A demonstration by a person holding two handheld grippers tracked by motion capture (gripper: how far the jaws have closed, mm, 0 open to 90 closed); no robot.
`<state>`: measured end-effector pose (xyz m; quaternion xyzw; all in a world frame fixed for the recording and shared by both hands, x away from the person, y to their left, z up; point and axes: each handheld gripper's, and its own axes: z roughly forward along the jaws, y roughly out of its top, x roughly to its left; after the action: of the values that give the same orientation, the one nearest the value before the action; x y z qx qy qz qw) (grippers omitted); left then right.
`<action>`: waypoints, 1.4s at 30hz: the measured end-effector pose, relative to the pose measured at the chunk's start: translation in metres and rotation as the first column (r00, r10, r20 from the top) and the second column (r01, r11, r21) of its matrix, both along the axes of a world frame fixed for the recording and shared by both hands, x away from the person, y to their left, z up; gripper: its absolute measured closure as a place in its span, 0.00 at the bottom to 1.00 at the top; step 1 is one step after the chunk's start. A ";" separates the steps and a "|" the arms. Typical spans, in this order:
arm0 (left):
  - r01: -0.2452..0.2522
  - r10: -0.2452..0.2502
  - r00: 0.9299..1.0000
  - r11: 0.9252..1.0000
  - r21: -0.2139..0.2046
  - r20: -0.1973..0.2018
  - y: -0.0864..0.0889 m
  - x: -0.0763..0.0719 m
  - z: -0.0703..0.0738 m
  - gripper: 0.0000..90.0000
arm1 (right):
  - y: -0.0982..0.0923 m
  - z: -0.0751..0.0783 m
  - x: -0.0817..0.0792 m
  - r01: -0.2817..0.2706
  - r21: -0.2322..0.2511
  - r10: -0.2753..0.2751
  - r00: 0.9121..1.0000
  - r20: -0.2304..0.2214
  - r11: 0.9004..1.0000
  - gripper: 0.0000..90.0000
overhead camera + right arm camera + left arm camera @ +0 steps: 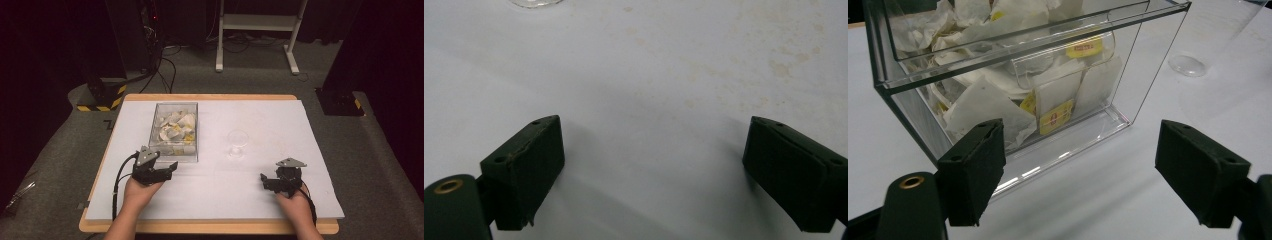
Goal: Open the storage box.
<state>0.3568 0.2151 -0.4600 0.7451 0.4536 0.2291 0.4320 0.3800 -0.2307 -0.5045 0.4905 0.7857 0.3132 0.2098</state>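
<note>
- Left tool [1078,170], jaws spread and holding nothing, sits just before the clear box [174,131] of tea bags [1055,107] on the table [280,190].
- Right tool [659,175], likewise spread, hovers near the table's front edge.
- Glass [237,142] stands right of the box.

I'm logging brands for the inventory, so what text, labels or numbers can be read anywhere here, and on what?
Yellow tags on the tea bags in the clear box: red print, too blurred to read.
Yellow tag higher in the box: red print, also unreadable.
Glass, white table cover, left gripper, right gripper: no text visible.
</note>
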 end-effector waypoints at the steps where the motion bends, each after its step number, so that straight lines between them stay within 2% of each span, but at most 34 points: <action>1: 0.000 0.000 1.000 1.000 0.001 0.000 0.000 0.000 0.000 0.23 | 0.000 0.000 0.000 0.000 0.000 0.000 1.000 0.000 1.000 0.10; 42: -0.011 0.011 1.000 0.999 -0.046 -0.004 -0.008 0.021 0.000 0.25 | 0.000 0.000 -0.001 0.005 0.002 -0.005 1.000 -0.003 1.000 0.11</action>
<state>0.3780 0.2070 -0.4596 0.7328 0.4636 0.2195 0.4471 0.3795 -0.2302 -0.5045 0.4932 0.7843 0.3129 0.2090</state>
